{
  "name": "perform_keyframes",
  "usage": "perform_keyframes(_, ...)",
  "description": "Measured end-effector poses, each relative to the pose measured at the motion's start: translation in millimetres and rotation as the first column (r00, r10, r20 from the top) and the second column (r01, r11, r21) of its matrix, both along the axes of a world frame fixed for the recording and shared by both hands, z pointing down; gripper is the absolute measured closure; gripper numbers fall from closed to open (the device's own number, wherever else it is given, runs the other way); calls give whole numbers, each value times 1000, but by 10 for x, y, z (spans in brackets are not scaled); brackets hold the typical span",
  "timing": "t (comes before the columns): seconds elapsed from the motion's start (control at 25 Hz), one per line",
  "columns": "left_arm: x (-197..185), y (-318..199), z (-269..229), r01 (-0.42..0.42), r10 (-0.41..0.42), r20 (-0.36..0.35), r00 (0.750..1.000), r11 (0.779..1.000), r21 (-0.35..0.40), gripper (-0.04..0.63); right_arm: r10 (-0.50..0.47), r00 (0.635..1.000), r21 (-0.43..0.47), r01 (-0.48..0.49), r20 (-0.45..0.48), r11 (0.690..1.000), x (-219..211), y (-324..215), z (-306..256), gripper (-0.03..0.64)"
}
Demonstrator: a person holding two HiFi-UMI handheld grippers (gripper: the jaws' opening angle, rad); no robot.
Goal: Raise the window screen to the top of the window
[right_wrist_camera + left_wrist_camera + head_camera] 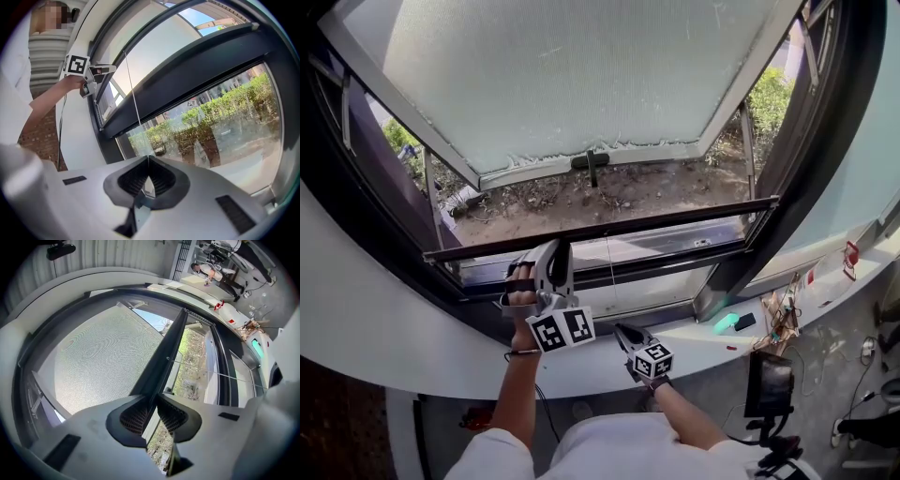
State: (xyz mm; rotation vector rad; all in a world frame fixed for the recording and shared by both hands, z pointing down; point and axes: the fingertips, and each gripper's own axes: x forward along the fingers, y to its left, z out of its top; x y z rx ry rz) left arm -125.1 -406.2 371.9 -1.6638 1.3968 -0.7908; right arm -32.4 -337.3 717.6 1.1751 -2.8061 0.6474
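Only the left gripper view shows the mesh (98,357) itself: a fine grey weave that fills the opening on the far side of the screen's dark bottom bar (161,357). From the head view I can hardly make the weave out. There the bar runs left to right low in the window, just above the lower frame, so the screen is a long way from the top. Beyond it the frosted sash (572,75) swings outward over bare ground.

The right gripper view adds a hedge and trees behind the clear pane under the bar. It also shows a thin pull cord (132,98), which is only a faint line from the head view.

The left end of the bar is lost behind the left gripper (551,251). The top of the window is cut off in every view. A small teal thing (727,322) lies on the white sill (412,347) to the right, too small to name.

The left gripper points level, its jaws partly apart and pinching the bar, which passes straight between the ribbed pads (133,418). The right gripper (626,333) sits nearer and to the right, below the bar. Its jaws are pressed together, and the taut cord runs down to their tips, nipped there.
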Motion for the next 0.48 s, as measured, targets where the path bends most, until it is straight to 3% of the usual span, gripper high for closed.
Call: perform_keyframes(0.48, 5, -23, -151, 8, -9, 19, 1000, 999, 52, 537, -4, 1000, 29, 3, 9, 1000, -72, -53, -146, 615)
